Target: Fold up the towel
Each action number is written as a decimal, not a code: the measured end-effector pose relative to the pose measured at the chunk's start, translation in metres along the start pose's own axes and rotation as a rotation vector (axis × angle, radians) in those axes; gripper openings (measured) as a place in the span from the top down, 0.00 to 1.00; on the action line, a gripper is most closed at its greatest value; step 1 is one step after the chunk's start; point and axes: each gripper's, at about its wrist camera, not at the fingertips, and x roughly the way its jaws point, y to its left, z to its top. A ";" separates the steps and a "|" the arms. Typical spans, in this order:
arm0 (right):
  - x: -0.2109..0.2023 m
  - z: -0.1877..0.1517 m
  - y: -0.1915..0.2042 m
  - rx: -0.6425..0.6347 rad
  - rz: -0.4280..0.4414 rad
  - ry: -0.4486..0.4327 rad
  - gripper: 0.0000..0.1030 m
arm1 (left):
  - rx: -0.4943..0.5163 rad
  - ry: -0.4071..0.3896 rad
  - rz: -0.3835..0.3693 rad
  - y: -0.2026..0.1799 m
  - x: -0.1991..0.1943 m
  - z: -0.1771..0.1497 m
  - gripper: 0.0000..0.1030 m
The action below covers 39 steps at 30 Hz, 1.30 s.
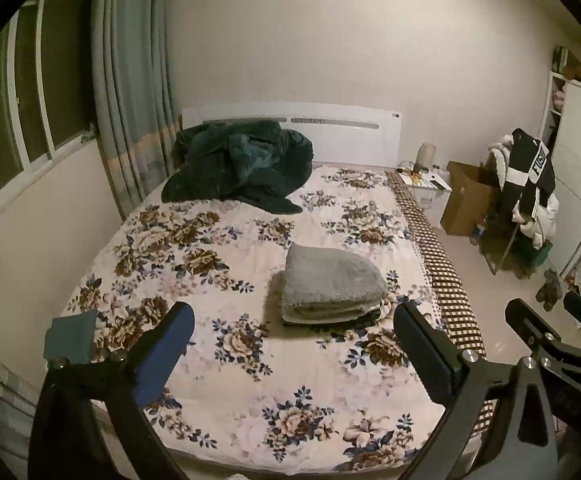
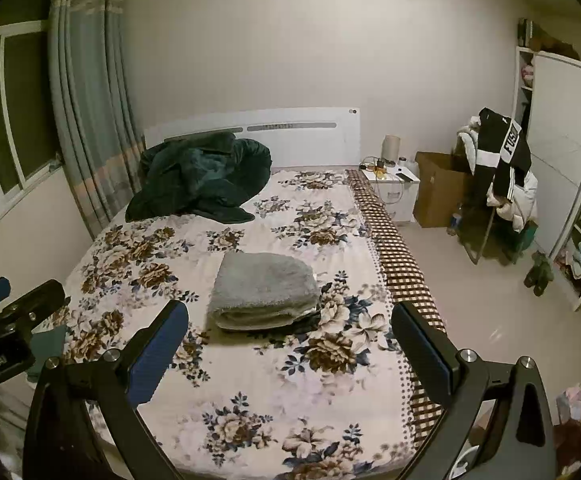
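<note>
Both tongs stand wide apart with nothing between their pads, held above the foot end of the bed [image 1: 210, 248]. Left gripper [image 1: 294, 328]: blue-padded fingers [image 1: 162, 356] frame the floral sheet; no pad touches cloth. Right gripper [image 2: 290, 324]: same posture, fingers [image 2: 158, 344] spread over the sheet, free of the towel [image 2: 264, 290]. Each gripper also shows at the margin of the other's view, the right one [image 1: 546, 340] beyond the bed's right edge, the left one [image 2: 6, 312] toward its left edge.

Towel: grey, folded into a thick stack, lying flat on the bed near the middle, somewhat toward the right edge, well clear of both tongs. A dark layer shows under its near edge; what it is cannot be told.

Blanket [image 1: 242, 164]: dark green, crumpled at the head-left corner against the headboard [image 1: 330, 128]. Nightstand [image 2: 394, 184] and cardboard box [image 2: 438, 188] stand on the floor beside the head-right corner.
</note>
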 end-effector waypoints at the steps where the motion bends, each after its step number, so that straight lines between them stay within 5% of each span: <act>1: 0.002 0.002 0.000 -0.002 0.000 -0.002 0.00 | -0.001 0.000 0.002 0.001 -0.001 -0.001 0.01; 39: 0.004 0.005 0.006 -0.011 0.021 0.016 0.00 | 0.009 0.012 0.026 0.005 -0.003 -0.009 0.01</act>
